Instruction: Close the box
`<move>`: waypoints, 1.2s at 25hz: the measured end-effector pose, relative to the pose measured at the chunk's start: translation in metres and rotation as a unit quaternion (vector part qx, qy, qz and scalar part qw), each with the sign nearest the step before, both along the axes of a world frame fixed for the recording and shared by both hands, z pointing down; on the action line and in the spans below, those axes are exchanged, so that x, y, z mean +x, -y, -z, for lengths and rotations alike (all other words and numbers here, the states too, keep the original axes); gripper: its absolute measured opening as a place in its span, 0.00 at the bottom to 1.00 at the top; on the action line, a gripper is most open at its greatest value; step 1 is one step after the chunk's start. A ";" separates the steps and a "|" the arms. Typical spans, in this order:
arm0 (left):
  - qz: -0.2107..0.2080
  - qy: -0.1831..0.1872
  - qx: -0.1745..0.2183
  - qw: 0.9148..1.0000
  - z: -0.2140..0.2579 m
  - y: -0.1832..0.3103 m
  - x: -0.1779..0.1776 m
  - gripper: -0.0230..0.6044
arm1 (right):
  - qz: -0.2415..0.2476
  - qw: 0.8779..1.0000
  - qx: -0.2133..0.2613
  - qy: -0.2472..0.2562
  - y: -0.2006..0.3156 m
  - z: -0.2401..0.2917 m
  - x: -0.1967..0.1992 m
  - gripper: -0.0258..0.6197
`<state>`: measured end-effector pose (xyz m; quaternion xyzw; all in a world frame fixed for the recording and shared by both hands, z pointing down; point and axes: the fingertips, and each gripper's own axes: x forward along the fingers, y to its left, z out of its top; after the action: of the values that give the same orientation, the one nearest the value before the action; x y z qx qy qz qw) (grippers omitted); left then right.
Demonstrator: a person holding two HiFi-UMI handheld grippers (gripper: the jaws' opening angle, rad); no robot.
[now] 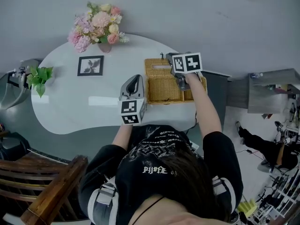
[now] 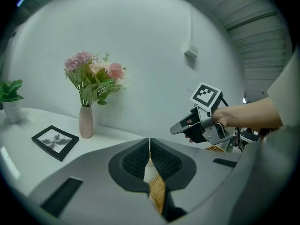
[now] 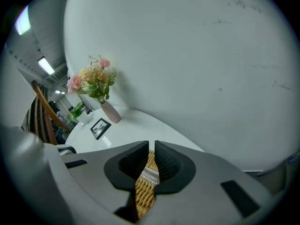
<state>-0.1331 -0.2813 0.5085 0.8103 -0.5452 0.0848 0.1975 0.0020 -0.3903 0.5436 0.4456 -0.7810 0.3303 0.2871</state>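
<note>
Your right gripper (image 1: 169,58) hovers over the box (image 1: 161,86) on the table (image 1: 70,102), left gripper (image 1: 136,78) just beside its left side.

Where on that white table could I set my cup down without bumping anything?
The widest bare patch of the table lies along the near edge, between the potted plant, the picture frame and the left gripper. A narrower strip runs between frame and wicker box. The box end, with the right gripper over it, is crowded.

Wicker box (image 1: 161,90): R side hidden under R gripper (image 1: 168,57); chair (image 1: 51,182) cut by btm edge; framed pic (image 1: 90,65) subject unclear.
</note>
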 end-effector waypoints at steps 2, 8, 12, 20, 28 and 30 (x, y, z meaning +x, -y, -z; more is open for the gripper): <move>0.004 0.002 -0.001 1.000 -0.002 0.001 -0.003 0.08 | 0.009 1.000 -0.018 0.002 0.003 -0.006 -0.004 0.13; 0.011 0.004 -0.009 1.000 -0.008 0.004 -0.009 0.08 | 0.008 0.997 -0.070 0.013 0.015 -0.022 -0.008 0.17; 0.012 0.003 -0.004 1.000 -0.008 0.009 -0.012 0.08 | 0.000 0.993 -0.119 0.024 0.021 -0.038 -0.007 0.17; 0.021 0.003 -0.007 1.000 -0.014 0.016 -0.021 0.08 | -0.005 0.989 -0.145 0.023 0.034 -0.054 -0.008 0.23; 0.015 -0.001 0.002 1.000 -0.015 0.022 -0.025 0.08 | 0.002 0.984 -0.176 0.007 0.045 -0.073 -0.013 0.24; 0.015 -0.002 -0.001 1.000 -0.018 0.023 -0.026 0.08 | 0.003 0.983 -0.184 -0.002 0.047 -0.079 -0.014 0.24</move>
<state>-0.1592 -0.3040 0.5264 0.8019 -0.5571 0.0805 0.2003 -0.0121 -0.4376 0.6230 0.3831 -0.7078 0.4666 0.3668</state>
